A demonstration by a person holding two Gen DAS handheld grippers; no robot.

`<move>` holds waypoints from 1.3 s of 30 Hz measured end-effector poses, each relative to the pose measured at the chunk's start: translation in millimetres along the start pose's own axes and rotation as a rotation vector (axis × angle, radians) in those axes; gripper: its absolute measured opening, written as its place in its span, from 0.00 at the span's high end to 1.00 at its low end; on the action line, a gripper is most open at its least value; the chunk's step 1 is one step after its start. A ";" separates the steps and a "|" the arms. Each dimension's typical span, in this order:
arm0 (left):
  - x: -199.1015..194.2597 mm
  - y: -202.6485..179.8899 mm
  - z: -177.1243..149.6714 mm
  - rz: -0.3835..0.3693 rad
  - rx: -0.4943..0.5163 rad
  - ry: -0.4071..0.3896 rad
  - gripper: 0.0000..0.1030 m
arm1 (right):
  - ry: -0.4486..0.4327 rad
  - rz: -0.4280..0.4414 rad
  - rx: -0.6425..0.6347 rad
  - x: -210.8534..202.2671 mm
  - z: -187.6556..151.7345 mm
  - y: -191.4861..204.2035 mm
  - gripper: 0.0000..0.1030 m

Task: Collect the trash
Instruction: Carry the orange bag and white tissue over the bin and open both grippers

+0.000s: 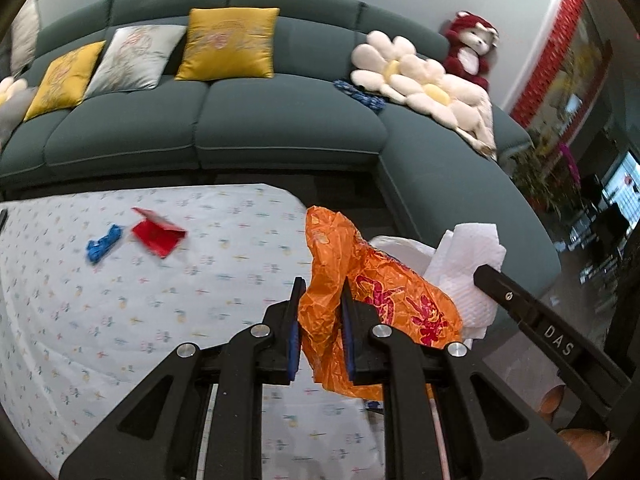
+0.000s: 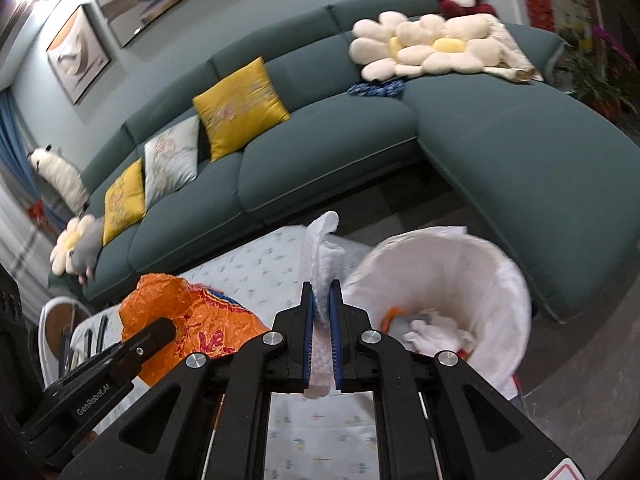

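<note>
An orange plastic bag with red print is clamped between the jaws of the left gripper, its crumpled body rising above the fingertips and spilling down past them. It is held over the edge of the table, which is covered with a white cloth printed with small flowers. A white paper towel is pinched between the jaws of the right gripper, with one end standing up above the fingertips and the other hanging below them. Just beside the paper towel, on the side away from the orange plastic bag, a bin lined with a white bag is seen, set on the floor near the corner of the table. Crumpled white paper and a bit of something orange are lying in the bin. In the left wrist view the paper towel is seen just behind the orange plastic bag, with the rim of the bin between them. Well away from the bin, farther along the table, a red packet lies half open on the cloth, and a small blue scrap lies just beside it. Beyond the table a dark green sofa is seen, with yellow and white cushions, flower-shaped pillows and a red plush toy on it.
</note>
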State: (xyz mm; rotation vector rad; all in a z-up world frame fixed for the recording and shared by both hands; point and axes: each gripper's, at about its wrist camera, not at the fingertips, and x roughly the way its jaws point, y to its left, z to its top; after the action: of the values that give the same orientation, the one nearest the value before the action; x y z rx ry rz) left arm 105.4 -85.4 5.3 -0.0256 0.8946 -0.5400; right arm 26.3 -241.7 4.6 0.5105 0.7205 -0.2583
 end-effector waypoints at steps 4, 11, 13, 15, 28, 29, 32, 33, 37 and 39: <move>9.3 -28.6 -0.1 -0.012 0.043 0.012 0.85 | -0.020 -0.020 0.040 -9.9 2.6 -29.8 0.93; 30.7 -60.8 -0.2 -0.014 0.103 0.033 0.85 | -0.037 -0.054 0.097 -16.3 1.7 -72.9 0.93; 36.6 -66.9 -1.0 -0.011 0.110 0.042 0.85 | -0.040 -0.060 0.118 -17.0 2.3 -86.7 0.93; 42.7 -71.7 -1.5 -0.008 0.117 0.052 0.85 | -0.042 -0.066 0.132 -15.2 3.6 -94.4 0.93; 81.7 -98.2 4.7 -0.034 0.123 0.106 0.63 | 0.001 -0.074 0.151 7.0 -0.3 -122.1 0.92; 81.9 -99.7 6.2 -0.031 0.116 0.094 0.51 | 0.004 -0.073 0.153 8.7 0.1 -122.5 0.92; 82.4 -104.9 8.0 -0.024 0.133 0.075 0.48 | 0.011 -0.072 0.149 12.5 -0.1 -122.1 0.92; 83.7 -105.9 8.0 -0.024 0.140 0.080 0.48 | 0.014 -0.072 0.147 14.3 0.3 -121.5 0.92; 84.5 -103.1 7.4 -0.010 0.134 0.074 0.44 | 0.022 -0.066 0.142 19.6 1.1 -118.0 0.92; 84.8 -99.3 7.3 -0.008 0.124 0.075 0.44 | 0.028 -0.061 0.139 23.2 1.4 -114.4 0.89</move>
State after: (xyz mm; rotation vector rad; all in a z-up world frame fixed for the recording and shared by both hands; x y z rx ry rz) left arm 110.1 -211.7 -28.3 0.1040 0.9325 -0.6065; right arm -1.2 -340.6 -51.0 0.6260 0.7497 -0.3608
